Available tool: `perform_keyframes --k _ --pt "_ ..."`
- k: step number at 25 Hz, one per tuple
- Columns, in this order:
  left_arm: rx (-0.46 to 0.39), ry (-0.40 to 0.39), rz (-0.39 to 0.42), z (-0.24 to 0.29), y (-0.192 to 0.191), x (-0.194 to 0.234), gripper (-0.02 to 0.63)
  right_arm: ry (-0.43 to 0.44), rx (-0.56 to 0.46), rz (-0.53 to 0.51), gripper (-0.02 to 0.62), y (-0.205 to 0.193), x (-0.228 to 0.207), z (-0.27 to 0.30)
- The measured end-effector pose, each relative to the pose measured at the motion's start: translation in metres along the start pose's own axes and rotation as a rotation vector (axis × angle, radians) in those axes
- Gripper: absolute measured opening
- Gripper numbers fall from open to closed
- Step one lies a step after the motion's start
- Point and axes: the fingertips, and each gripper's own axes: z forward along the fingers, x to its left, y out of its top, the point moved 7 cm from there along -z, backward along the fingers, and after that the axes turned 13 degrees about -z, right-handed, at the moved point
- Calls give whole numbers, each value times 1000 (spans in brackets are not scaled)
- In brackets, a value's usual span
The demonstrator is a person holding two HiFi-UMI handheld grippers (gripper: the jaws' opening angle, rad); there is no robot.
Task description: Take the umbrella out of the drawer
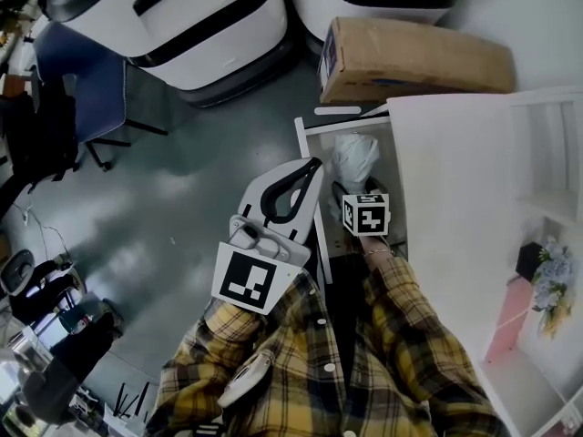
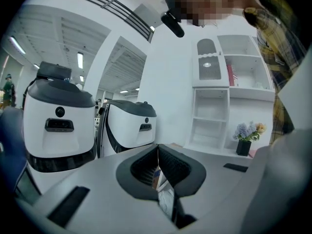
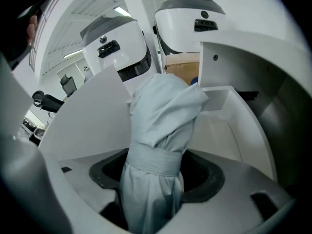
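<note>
Head view looked steeply down on a white drawer (image 1: 301,137) pulled open from a white cabinet (image 1: 455,180), and we took that drawer as our mark. The right tongs (image 3: 156,177) were clamped on the umbrella (image 3: 161,116), a folded pale grey-blue one bound by its own strap (image 3: 153,161). The pads pressed it close to that strap, and the bunched cloth end stood up beyond the tips. Seen from above, the umbrella lay within the drawer's outline, over its open top. Whether it had cleared the rim we could not tell.

The left tongs (image 1: 314,166) hung with their tips just at the drawer's left wall, jaws together and nothing between them. Our sleeves (image 1: 401,335), in yellow plaid, reached in from the drawer's near side.

Beyond the drawer's far end a cardboard box (image 1: 410,57) sat on the grey floor (image 1: 182,198). Past the box stood two white machines (image 1: 182,25) with black bands. Well to the right of the drawer, on a cabinet shelf, we saw pale flowers (image 1: 553,276) beside a dark pot (image 1: 528,260). Far to the drawer's left stood a blue chair (image 1: 86,89).
</note>
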Motion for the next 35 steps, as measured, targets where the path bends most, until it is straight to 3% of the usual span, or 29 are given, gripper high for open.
perform_keyframes --k 17,29,35 --pt "-104 -42 43 -19 46 -36 20 25 -230 -35 334 57 9 -87" --pt "-157 -78 83 -30 70 -55 20 58 -511 -50 333 118 5 -183" --pt "-150 -112 90 -32 74 -65 20 33 -656 -68 334 135 0 -240"
